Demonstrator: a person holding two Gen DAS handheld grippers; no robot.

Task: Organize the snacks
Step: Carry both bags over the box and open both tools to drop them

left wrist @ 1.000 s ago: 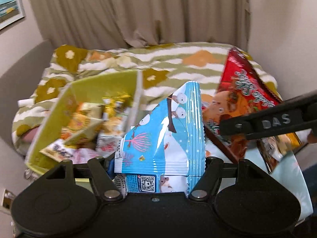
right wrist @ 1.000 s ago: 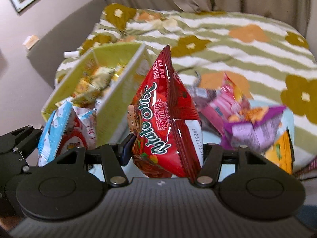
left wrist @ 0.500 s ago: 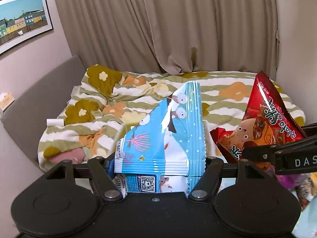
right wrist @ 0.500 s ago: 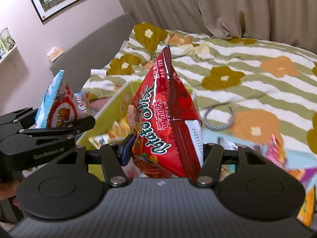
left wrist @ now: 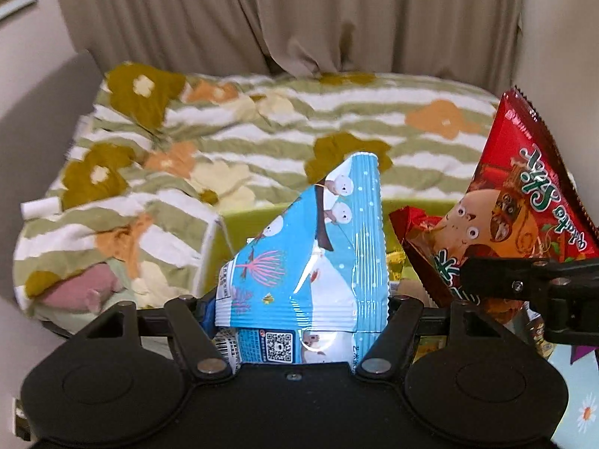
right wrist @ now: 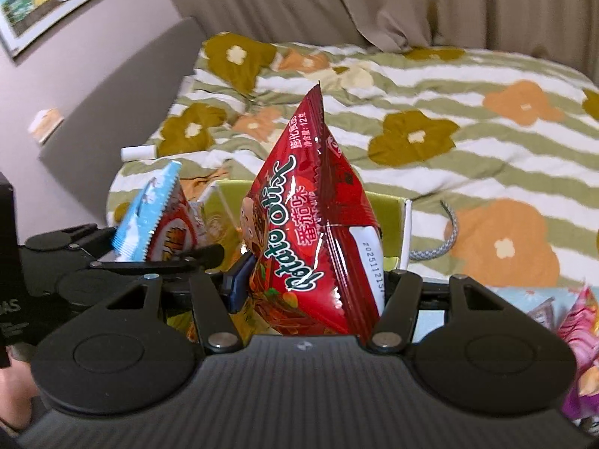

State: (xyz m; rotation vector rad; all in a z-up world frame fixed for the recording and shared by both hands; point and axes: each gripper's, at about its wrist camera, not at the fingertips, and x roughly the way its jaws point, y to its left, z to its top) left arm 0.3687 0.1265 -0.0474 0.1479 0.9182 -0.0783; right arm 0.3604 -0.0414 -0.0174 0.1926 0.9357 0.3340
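My left gripper point(left wrist: 299, 299) is shut on a blue snack bag with white bears point(left wrist: 310, 254). My right gripper point(right wrist: 310, 292) is shut on a red Potato Stix bag point(right wrist: 310, 232). Both bags hang over a yellow-green box point(left wrist: 258, 220) on the bed, whose far wall shows behind them point(right wrist: 385, 209). The red bag point(left wrist: 524, 205) and the right gripper's fingers point(left wrist: 498, 280) show at the right of the left wrist view. The blue bag point(right wrist: 149, 213) and the left gripper show at the left of the right wrist view. The box's contents are mostly hidden.
A green-striped floral blanket point(right wrist: 430, 104) covers the bed. More snack bags lie at the lower right point(right wrist: 576, 329). A grey braided cord point(right wrist: 445, 239) lies right of the box. A grey headboard point(right wrist: 123, 112) and curtains point(left wrist: 299, 18) bound the bed.
Both grippers tilted up from the box, then dipped back down over it, each still holding its bag. The box's far wall is back in view behind the bags.
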